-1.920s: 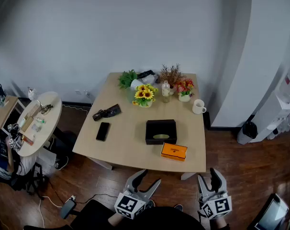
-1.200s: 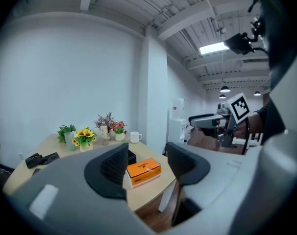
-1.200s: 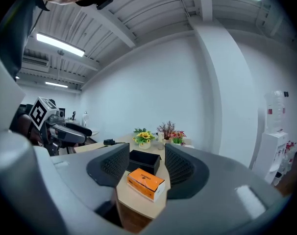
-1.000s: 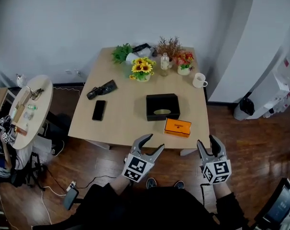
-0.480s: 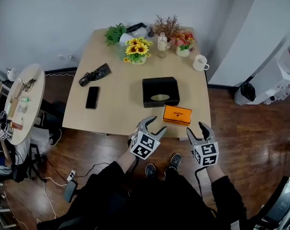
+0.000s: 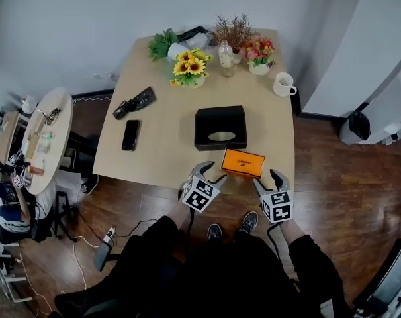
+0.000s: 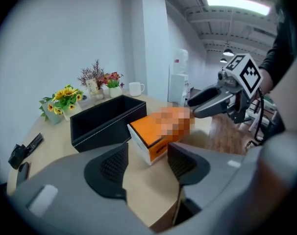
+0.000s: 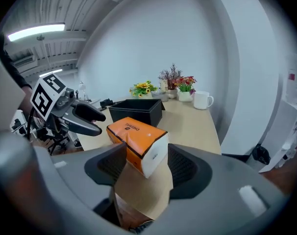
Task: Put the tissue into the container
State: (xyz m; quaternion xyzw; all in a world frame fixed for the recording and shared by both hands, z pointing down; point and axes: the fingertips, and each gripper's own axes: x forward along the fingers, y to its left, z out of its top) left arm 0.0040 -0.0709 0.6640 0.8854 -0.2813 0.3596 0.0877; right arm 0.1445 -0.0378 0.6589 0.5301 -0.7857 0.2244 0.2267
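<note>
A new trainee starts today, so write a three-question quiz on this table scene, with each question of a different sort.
1. True or false: the orange cardboard tissue box lies inside the black rectangular open-topped container.
2. Which stands by the right edge of the wooden table in the head view? A) black phone B) white ceramic mug C) sunflower pot
3. Fill in: the jaws of the left gripper stand ____.
Key: 1 false, it lies on the table outside the container, nearer the person; 2 B; 3 open, with nothing gripped.

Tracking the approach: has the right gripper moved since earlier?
Yes. The right gripper came forward to the table near edge, at the orange tissue box; jaws opening around its end, ungripped.
</note>
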